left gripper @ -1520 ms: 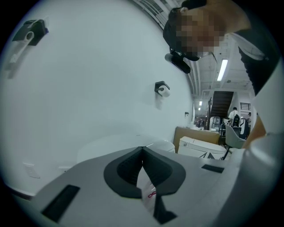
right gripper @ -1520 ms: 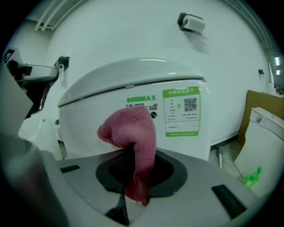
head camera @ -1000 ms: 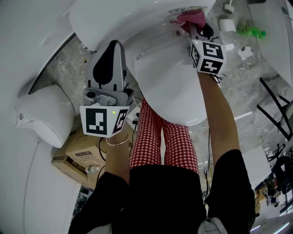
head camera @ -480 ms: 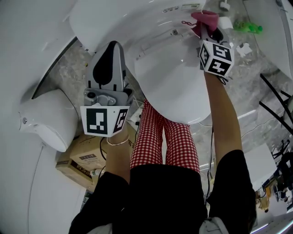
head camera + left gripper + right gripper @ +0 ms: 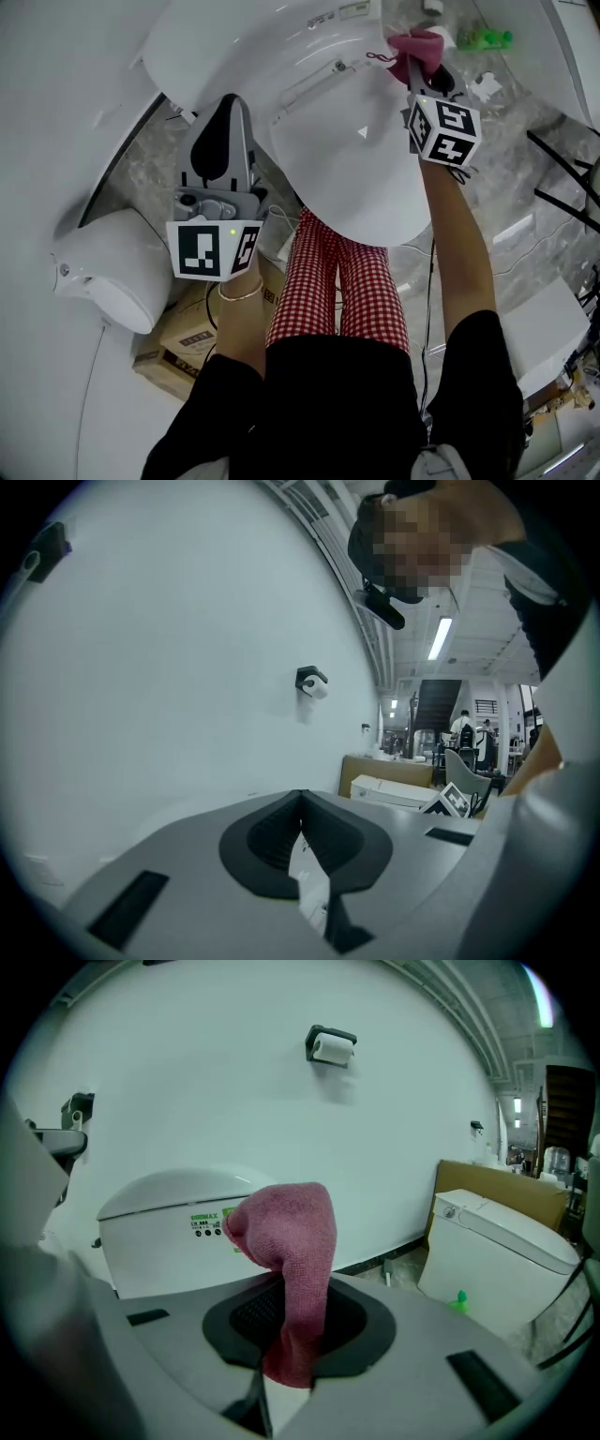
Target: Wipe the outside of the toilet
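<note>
The white toilet point(image 5: 356, 150) has its lid down, with its tank point(image 5: 244, 47) behind; the tank point(image 5: 178, 1232) also shows ahead in the right gripper view. My right gripper point(image 5: 424, 67) is shut on a pink cloth point(image 5: 417, 45) at the back right edge of the lid, near the hinge. The pink cloth point(image 5: 286, 1241) stands up out of the right gripper point(image 5: 291, 1307). My left gripper point(image 5: 230, 103) hangs to the left of the bowl, apart from it. In its own view the left gripper point(image 5: 300, 803) is shut with nothing in it, facing a white wall.
A second toilet point(image 5: 112, 272) stands at the left, with cardboard boxes point(image 5: 187, 328) beside it. A green bottle point(image 5: 483, 39) lies on the stone floor at top right, next to another white toilet point(image 5: 497, 1251). A paper holder point(image 5: 330, 1046) is on the wall. My legs stand before the bowl.
My right gripper has carried the pink cloth from the hinge area rightward to the lid's right edge. The left gripper has stayed put.
</note>
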`<act>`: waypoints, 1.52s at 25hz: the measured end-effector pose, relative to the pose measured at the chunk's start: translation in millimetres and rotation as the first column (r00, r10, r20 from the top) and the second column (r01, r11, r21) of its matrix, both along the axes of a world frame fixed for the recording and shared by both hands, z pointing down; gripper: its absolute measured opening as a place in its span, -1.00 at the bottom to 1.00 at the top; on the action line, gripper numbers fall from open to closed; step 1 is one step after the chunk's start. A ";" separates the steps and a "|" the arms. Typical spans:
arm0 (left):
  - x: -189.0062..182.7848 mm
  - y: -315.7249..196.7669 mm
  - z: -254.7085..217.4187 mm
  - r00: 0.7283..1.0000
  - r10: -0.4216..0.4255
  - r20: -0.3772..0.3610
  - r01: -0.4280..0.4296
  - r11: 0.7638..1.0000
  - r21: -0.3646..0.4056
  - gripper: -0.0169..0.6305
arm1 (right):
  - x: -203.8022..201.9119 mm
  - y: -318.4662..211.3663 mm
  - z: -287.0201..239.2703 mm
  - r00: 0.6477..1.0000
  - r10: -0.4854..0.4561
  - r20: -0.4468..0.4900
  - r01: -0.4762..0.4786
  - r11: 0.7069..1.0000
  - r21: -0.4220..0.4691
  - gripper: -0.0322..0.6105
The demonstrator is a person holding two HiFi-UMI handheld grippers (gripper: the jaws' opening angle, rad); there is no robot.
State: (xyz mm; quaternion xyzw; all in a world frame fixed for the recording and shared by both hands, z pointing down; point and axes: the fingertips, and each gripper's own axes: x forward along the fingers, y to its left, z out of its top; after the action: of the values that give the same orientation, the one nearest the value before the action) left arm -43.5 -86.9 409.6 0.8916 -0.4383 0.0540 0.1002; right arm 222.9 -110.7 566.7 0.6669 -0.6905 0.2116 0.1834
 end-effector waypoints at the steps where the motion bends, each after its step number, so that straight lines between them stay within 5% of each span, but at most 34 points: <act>1: 0.8 1.9 -2.3 1.000 0.011 -0.002 -0.011 1.000 0.003 -0.94 | 2.7 4.4 -4.8 1.000 0.010 -0.005 -0.010 1.000 0.005 -0.63; 16: 11.8 23.7 -43.0 0.996 0.088 -0.023 -0.087 0.994 0.060 -0.94 | 38.7 51.2 -81.9 0.993 0.106 -0.057 -0.102 0.992 0.077 -0.63; 25: 32.0 40.6 -54.8 1.000 -0.022 -0.017 0.024 0.996 0.081 -0.93 | 40.7 33.1 -98.6 0.997 -0.060 -0.037 0.064 0.990 0.123 -0.63; 38: 97.2 58.1 -62.4 0.991 -0.129 -0.020 0.130 0.987 0.090 -0.94 | 73.7 25.7 -122.5 0.963 -0.269 -0.015 0.268 0.951 0.155 -0.63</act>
State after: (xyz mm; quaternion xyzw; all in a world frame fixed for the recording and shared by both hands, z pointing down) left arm 53.7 -28.8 347.2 0.8652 -0.4966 0.0210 0.0658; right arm 296.6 -85.0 444.3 0.5782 -0.7898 0.1324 0.1558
